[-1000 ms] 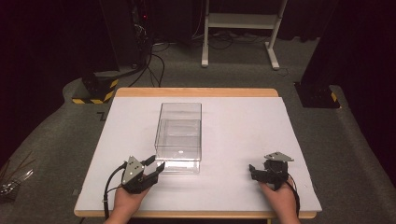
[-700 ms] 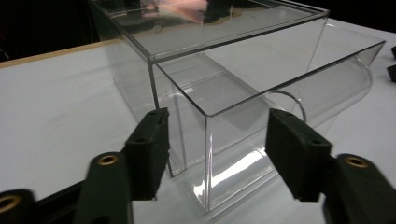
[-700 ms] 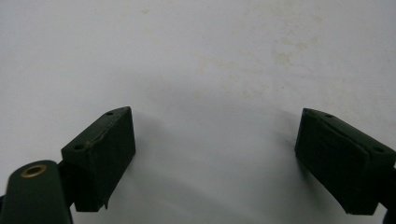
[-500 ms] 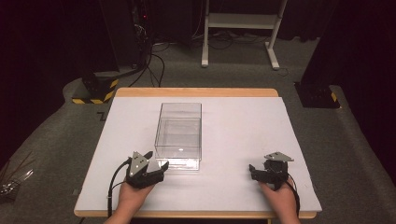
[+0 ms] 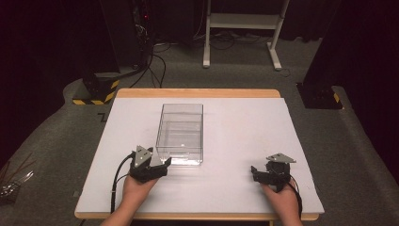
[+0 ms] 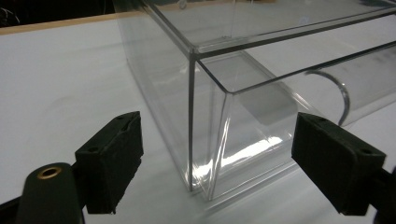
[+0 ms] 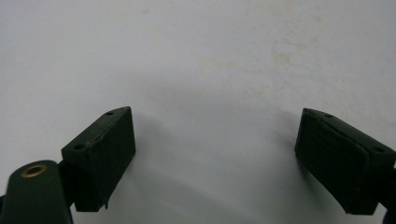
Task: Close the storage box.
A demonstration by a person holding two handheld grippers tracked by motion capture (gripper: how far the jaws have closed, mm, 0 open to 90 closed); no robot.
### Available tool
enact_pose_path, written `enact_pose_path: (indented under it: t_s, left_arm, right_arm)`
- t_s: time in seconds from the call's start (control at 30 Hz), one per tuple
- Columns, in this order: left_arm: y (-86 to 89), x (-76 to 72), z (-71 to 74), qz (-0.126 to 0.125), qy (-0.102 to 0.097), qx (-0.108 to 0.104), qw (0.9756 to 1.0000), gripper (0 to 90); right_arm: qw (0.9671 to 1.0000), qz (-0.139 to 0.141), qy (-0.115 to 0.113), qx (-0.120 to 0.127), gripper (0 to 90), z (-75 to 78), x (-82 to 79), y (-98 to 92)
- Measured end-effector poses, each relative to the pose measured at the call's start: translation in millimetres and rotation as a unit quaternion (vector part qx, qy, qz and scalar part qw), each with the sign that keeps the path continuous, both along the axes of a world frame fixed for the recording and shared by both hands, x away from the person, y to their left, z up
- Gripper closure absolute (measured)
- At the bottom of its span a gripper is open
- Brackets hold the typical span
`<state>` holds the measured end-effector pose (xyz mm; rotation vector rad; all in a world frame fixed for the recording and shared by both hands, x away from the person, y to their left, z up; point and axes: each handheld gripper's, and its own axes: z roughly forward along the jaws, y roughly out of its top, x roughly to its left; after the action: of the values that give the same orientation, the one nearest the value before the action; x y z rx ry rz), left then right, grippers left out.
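now the left gripper point(image 5: 162, 165) has just been opening its jaws, wide around the clear box's point(image 5: 181, 134) near corner, not touching; seemingly readying a grasp. right gripper point(image 5: 256, 173) rests open on the table point(image 5: 244, 122).

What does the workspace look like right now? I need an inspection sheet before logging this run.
Surface: white table top, wooden edge, faint stains.
Job's things: clear plastic box, open top, upright, seemingly empty.
Clutter: nothing seen on the table.
Grippers: left gripper at the box's near corner, jaws just opened, corner between them, untouched; right gripper open over bare table.
Cables: black cable trails from the left gripper.
Surroundings: dark room, grey floor, white stand, floor wiring.
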<state>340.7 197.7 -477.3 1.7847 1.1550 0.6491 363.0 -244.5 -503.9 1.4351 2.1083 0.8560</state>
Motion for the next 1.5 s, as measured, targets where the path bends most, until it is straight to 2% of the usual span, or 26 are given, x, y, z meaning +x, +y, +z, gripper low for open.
enact_pose_path:
  t_s: [0.37, 0.83, 1.0, 1.13, 1.2, 1.23, 1.5]
  left_arm:
    - [-8.4, 14.8, -0.8, -0.007, 0.002, 0.01, 0.9999, 17.8]
    - [-8.7, 28.4, -4.5, -0.002, 0.011, 0.002, 0.9999, 20.1]
    - [-11.3, 29.4, -6.7, -0.006, 0.011, 0.007, 0.9999, 20.1]
    - [-11.3, 31.2, -7.6, 0.001, 0.01, 0.009, 0.9999, 22.2]
    - [-9.9, 33.6, -8.5, 0.008, 0.015, 0.005, 0.9998, 23.8]
    - [-9.3, 35.6, -9.6, 0.006, 0.021, -0.004, 0.9997, 23.0]
    - [-11.1, 33.9, -9.5, 0.003, 0.023, -0.003, 0.9997, 25.5]
  right_arm:
    - [1.0, 0.0, 0.0, 0.0, 12.4, 0.1, -0.1, 0.1]
    - [1.0, 0.0, -0.001, -0.001, 12.5, 0.0, -0.3, 0.2]
    - [1.0, 0.0, -0.001, -0.001, 12.5, 0.0, -0.2, 0.2]
    - [1.0, 0.0, -0.001, -0.001, 12.5, 0.0, -0.3, 0.2]
    - [1.0, 0.0, -0.001, -0.001, 12.5, 0.0, -0.2, 0.2]
    - [1.0, 0.0, -0.001, -0.001, 12.5, 0.0, -0.2, 0.2]
    - [1.0, 0.0, -0.001, -0.001, 12.5, 0.0, -0.3, 0.2]
